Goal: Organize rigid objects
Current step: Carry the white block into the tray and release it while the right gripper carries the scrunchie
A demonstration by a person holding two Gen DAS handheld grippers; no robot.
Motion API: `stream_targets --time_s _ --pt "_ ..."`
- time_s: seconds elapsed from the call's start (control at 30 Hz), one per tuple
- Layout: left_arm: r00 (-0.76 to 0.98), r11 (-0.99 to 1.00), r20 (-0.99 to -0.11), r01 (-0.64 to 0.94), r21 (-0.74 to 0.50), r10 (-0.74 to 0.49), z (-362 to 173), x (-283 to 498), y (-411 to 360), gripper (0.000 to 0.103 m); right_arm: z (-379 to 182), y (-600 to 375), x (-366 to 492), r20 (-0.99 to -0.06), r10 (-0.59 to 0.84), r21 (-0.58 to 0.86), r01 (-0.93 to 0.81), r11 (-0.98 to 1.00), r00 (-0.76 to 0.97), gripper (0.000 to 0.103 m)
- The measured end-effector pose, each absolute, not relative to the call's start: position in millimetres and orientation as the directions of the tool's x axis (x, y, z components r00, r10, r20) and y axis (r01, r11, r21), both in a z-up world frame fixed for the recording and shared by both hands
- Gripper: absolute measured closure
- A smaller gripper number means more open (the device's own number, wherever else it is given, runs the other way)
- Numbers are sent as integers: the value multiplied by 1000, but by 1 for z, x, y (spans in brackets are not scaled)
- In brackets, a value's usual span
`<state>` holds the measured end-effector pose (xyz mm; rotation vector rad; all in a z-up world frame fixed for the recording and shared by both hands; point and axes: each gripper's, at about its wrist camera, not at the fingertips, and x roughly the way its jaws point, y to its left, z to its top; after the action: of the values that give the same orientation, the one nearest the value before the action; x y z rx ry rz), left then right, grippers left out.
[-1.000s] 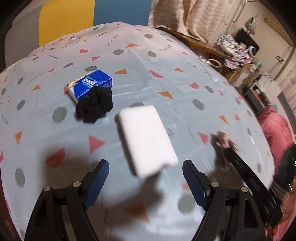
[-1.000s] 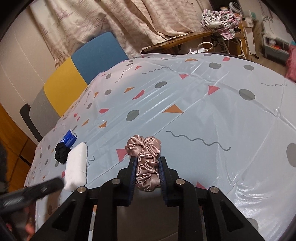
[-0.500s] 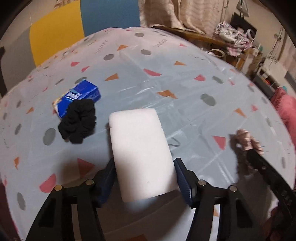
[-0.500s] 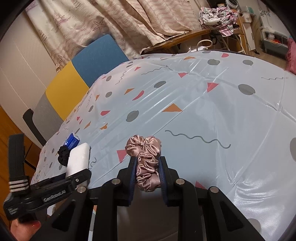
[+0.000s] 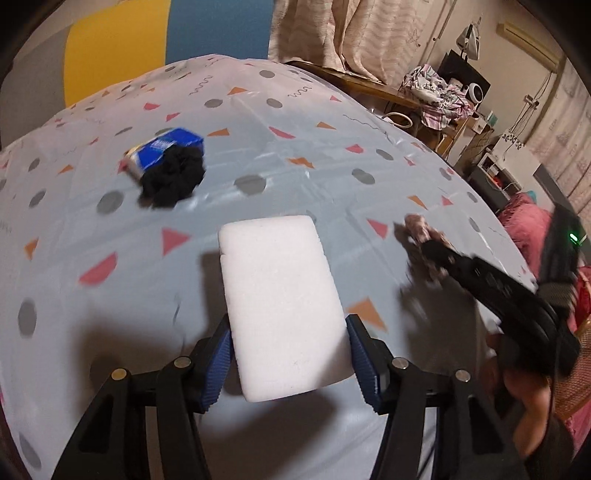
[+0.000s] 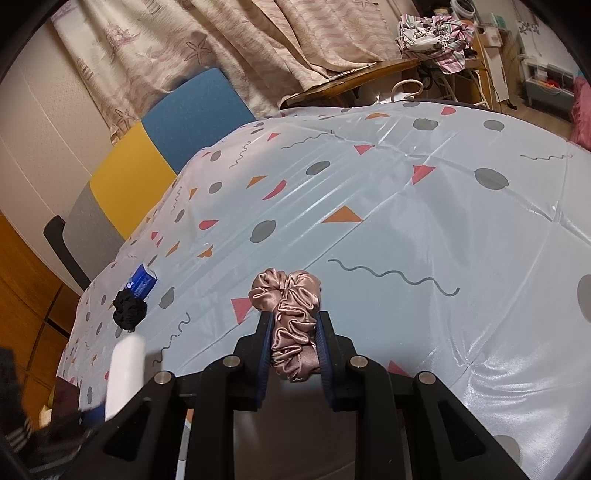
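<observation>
My left gripper point(image 5: 290, 354) is shut on a white foam block point(image 5: 280, 299) and holds it above the patterned tablecloth point(image 5: 295, 173), casting a shadow below. The block also shows edge-on in the right wrist view point(image 6: 125, 373). My right gripper point(image 6: 293, 339) is shut on a pink satin scrunchie point(image 6: 291, 321) just above the cloth; it shows blurred in the left wrist view point(image 5: 424, 236). A blue box point(image 5: 166, 147) lies at the far left with a black scrunchie point(image 5: 173, 181) against it; both show in the right wrist view, box point(image 6: 142, 284) and scrunchie point(image 6: 129, 308).
A chair with yellow, blue and grey back panels point(image 6: 159, 147) stands behind the table. Curtains point(image 6: 258, 44) hang behind it. A wooden desk with piled clothes point(image 6: 436, 29) is at the back right. The table's near edge lies under both grippers.
My left gripper closed around the white block and lifted it off the cloth, pulling it back toward me. The right gripper stayed shut on the pink scrunchie, almost still.
</observation>
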<state>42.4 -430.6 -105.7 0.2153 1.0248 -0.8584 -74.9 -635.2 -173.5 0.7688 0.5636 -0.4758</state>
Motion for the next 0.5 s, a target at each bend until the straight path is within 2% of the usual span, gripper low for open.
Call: stream_targets --time_s 0.37,0.5 --pt "287 673 -764 697 -247 -578 -68 13 -335 44 -166 -628 -78 -648 -269 443 639 629 713 80" --pt "327 686 -739 685 -244 -589 -50 7 -293 43 -154 -614 -74 -655 -282 374 625 685 701 80"
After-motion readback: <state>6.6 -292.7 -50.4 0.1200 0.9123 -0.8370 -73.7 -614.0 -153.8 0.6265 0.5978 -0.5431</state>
